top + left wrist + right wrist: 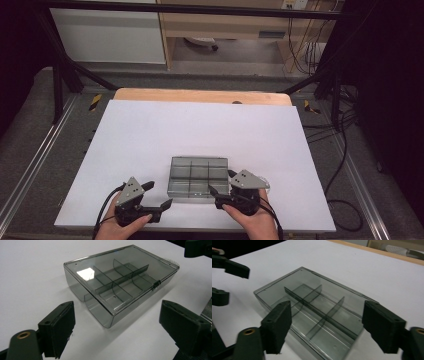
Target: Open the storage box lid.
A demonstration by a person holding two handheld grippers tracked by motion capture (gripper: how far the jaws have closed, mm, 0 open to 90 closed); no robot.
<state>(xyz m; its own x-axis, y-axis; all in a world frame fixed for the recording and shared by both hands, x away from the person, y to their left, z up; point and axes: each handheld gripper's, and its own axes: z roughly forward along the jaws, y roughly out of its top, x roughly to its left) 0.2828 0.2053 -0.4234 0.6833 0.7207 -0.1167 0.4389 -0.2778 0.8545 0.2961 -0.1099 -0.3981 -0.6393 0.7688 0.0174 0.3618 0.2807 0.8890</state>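
Note:
A smoky clear plastic box (pixel 198 177) with inner dividers lies lid-closed near the front of the white table top (pixel 150 135). The box (pixel 120 287) has a small clasp on its long side, and the box (pixel 317 312) looks empty inside. My left gripper (pixel 159 195) hovers just left of the box's front corner, jaws wide apart with nothing between them. My right gripper (pixel 222 184) is at the box's front right corner, jaws spread, the near end of the box lying between them untouched. A hand holds each gripper.
A wooden strip (pixel 200 95) edges the far side of the table. Black frame bars (pixel 65 70) rise at the back left and right, and cables (pixel 345 150) trail on the floor to the right.

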